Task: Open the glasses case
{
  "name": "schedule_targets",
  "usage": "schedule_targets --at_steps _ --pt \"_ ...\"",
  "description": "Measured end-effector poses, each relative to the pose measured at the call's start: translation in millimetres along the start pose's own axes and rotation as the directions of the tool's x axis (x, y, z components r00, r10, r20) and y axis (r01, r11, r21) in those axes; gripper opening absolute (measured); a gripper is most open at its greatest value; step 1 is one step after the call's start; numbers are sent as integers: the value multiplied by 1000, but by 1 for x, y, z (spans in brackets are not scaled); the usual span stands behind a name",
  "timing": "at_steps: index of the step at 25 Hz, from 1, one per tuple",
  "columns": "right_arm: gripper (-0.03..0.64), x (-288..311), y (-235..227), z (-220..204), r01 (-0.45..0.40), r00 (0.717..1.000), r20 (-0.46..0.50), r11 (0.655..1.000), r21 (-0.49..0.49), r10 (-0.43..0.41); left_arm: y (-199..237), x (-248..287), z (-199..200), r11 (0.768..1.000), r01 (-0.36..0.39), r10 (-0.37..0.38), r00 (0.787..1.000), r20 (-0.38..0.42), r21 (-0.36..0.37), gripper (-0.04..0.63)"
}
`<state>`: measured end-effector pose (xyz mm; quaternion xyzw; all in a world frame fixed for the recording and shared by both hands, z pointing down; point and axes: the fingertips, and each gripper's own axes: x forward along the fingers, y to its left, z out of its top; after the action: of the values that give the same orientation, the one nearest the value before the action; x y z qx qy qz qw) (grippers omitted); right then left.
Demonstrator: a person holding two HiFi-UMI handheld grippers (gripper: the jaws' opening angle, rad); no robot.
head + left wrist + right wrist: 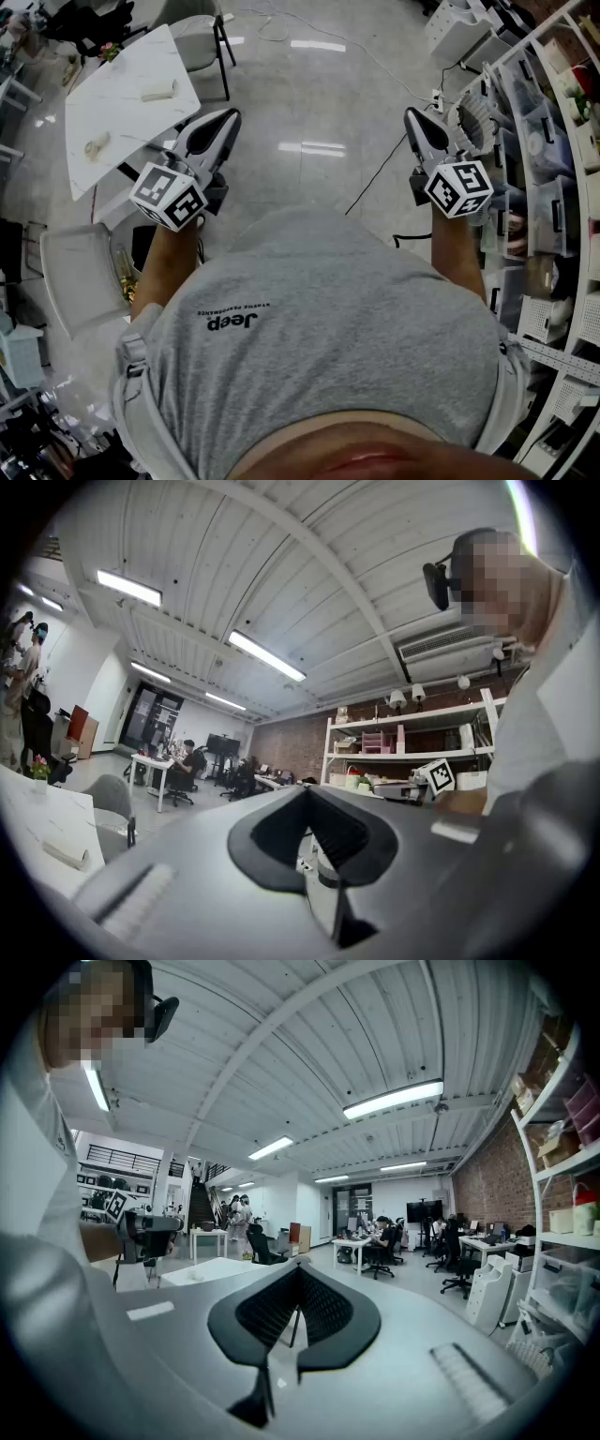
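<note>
holding l gripper (229, 115) & r gripper (412, 113) shut (empty).

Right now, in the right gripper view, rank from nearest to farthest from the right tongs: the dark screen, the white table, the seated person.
1. white table, just ahead, to the left.
2. seated person, mid-room, right of centre.
3. dark screen, far end, right.

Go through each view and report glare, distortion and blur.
Head view: ceiling lights glare as streaks on the glossy floor; shelves bow with fisheye. Left gripper view: dark round vignette, light strip blown out, left gripper soft up close. Right gripper view: same vignette, bright strip.
</note>
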<state>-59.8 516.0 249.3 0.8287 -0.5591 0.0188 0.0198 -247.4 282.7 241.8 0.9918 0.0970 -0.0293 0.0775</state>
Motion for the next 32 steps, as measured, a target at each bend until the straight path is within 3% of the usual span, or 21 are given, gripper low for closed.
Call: schedule_targets --at_steps 11,17,22,24,32 --pt "2 2 -4 4 -31 999 43 999 -21 32 -1 11 0 1000 0 0 1000 10 16 54" --pt "8 -3 -20 8 -57 994 100 998 27 54 -5 24 -4 1000 -6 6 1000 -1 13 54" --pt "250 -13 -37 14 -100 986 141 994 46 92 -19 41 -5 1000 -18 18 1000 -6 21 54" --pt "299 -19 -48 14 -101 984 152 994 50 92 -29 49 -7 999 -25 25 1000 -10 24 54" --pt "322 -39 -99 -3 -130 981 154 988 85 116 -58 77 -11 995 -94 94 995 -19 23 54"
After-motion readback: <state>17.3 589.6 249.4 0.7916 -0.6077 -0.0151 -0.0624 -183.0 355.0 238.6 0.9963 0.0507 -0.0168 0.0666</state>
